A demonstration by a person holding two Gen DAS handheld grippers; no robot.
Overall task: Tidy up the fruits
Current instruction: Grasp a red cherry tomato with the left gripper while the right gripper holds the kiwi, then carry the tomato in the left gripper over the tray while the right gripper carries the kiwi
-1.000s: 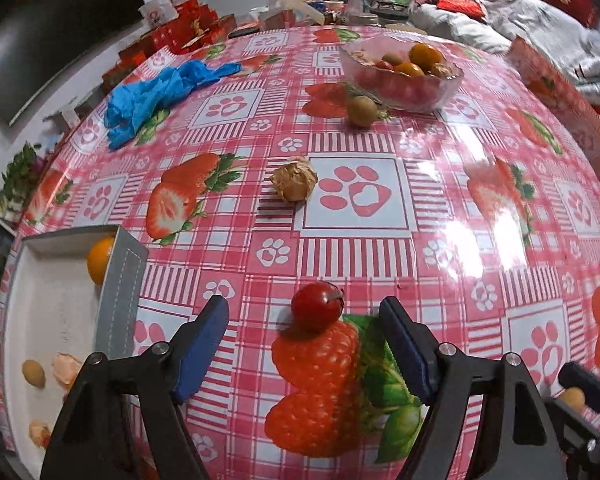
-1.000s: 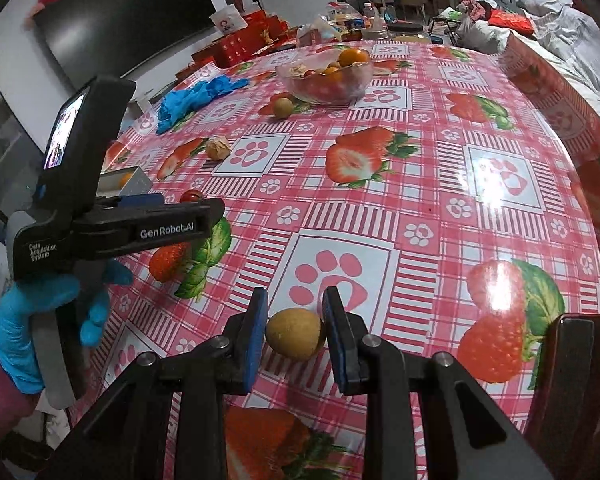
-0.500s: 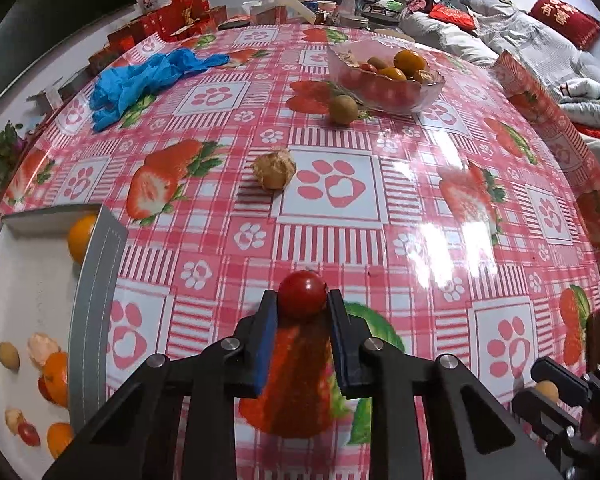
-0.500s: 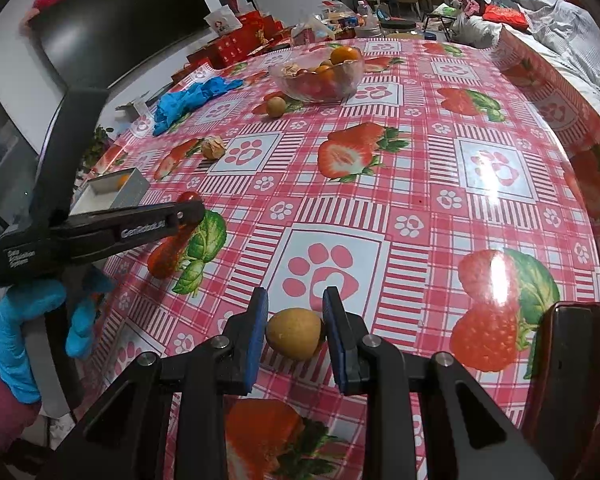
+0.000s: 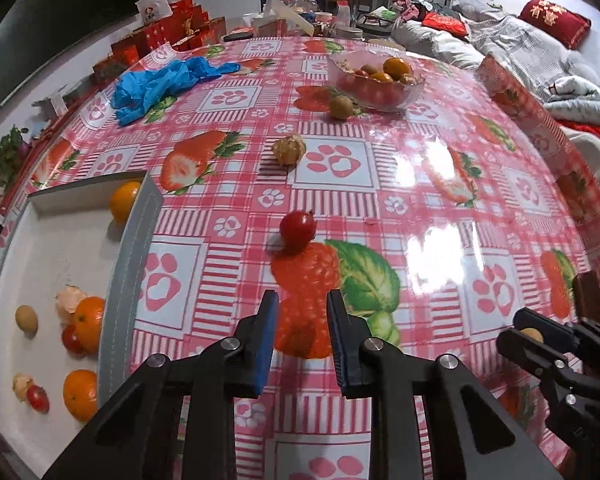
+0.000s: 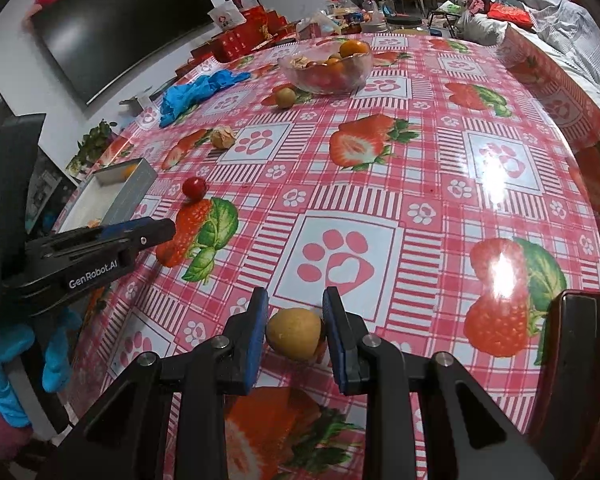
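Risk: right gripper [image 6: 294, 330], clamped on the round longan [image 6: 295, 333], may drop it; left gripper [image 5: 302, 334], jaws narrowly apart and empty, could nudge the cherry tomato [image 5: 297, 227] rolling toward the table [image 5: 440, 216] edge.

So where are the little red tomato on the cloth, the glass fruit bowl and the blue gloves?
cherry tomato [image 5: 297, 227]: left wrist view, middle of its red skin.
glass bowl [image 6: 359, 65]: right wrist view, its right wall.
blue gloves [image 5: 156, 84]: left wrist view, middle of the crumpled heap.
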